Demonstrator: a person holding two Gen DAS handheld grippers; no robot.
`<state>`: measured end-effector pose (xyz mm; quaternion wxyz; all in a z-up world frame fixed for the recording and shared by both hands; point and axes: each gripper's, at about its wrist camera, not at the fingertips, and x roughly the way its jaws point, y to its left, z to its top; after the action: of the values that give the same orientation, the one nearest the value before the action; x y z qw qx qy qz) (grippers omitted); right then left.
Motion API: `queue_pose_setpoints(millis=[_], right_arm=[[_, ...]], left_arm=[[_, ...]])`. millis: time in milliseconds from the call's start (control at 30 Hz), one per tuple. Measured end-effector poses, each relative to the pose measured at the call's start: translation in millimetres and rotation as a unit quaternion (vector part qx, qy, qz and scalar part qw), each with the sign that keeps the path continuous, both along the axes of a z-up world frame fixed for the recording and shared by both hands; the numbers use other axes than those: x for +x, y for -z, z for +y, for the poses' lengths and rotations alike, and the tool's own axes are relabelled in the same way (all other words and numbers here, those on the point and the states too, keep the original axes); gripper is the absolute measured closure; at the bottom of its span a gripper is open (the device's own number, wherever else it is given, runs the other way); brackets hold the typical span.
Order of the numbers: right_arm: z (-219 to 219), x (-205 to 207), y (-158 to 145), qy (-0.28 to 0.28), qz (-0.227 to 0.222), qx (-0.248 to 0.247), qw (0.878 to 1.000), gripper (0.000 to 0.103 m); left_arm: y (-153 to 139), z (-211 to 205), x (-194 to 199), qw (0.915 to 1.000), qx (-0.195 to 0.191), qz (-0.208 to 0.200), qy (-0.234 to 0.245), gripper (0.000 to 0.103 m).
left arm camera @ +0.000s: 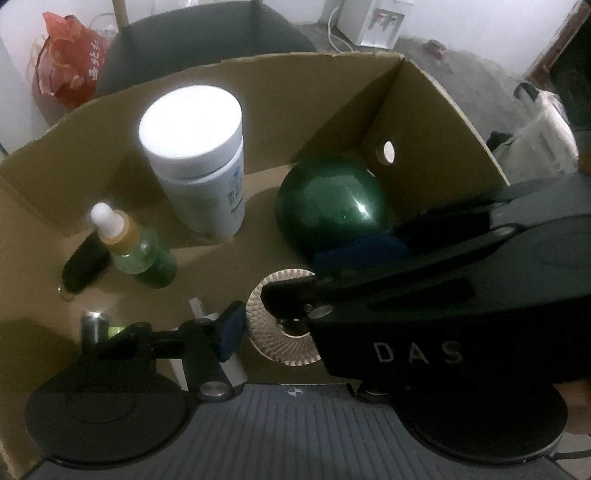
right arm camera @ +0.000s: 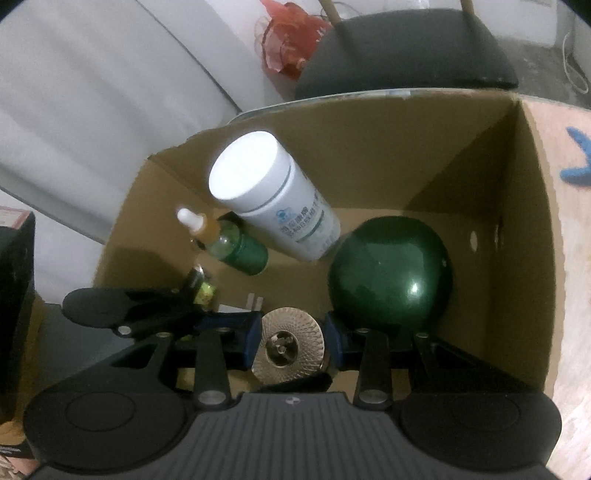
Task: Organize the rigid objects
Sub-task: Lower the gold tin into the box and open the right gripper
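A cardboard box (left arm camera: 436, 122) (right arm camera: 517, 206) holds a white pill bottle (left arm camera: 195, 158) (right arm camera: 273, 206), a green dropper bottle (left arm camera: 136, 247) (right arm camera: 229, 243), a shiny green ball (left arm camera: 332, 203) (right arm camera: 391, 277) and a small black item (left arm camera: 85, 262). A silver ribbed disc (left arm camera: 273, 332) (right arm camera: 291, 345) sits between the blue pads of my right gripper (right arm camera: 293, 341), which closes on its edges inside the box. My left gripper (left arm camera: 266, 328) hangs over the box's near side; its right finger is hidden behind the right gripper's black body (left arm camera: 424, 295).
A dark chair (left arm camera: 199, 40) (right arm camera: 406, 51) and a red plastic bag (left arm camera: 62, 62) (right arm camera: 291, 40) stand behind the box. A white appliance (left arm camera: 373, 18) is on the floor at the back. A small metal cylinder (left arm camera: 94, 325) lies near the box's near left.
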<state>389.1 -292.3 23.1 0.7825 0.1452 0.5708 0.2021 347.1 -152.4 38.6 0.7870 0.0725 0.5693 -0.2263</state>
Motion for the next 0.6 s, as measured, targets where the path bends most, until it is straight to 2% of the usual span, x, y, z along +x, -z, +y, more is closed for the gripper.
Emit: queue_pose_setpoints(millis=[67,233,467,600], right_arm=[[-1.1,-0.9,-2.0,0.001,-0.004,0.000,1.000,0.062],[0.0,-7.2,-14.3,0.003,-0.030,-0.002,1.000,0.062],[4.1,-27.7,-39.9,-0.001,-0.076,-0.014,0.997,0.062],[4.0,-43.0,-55.6,0.001,-0.098,-0.010,0.995,0.062]], left_arm=[[-4.6,1.1,-1.4,1.0000,-0.001,-0.007,-0.001,0.042],[-16.8,5.2,-9.5,0.9996,-0.003,-0.029,-0.004,0.029],[-43.6,12.9,-35.3,0.9974,-0.005,-0.069,-0.017,0.027],[-63.6,18.6,-61.3,0.9938,-0.006,-0.110,-0.012,0.026]])
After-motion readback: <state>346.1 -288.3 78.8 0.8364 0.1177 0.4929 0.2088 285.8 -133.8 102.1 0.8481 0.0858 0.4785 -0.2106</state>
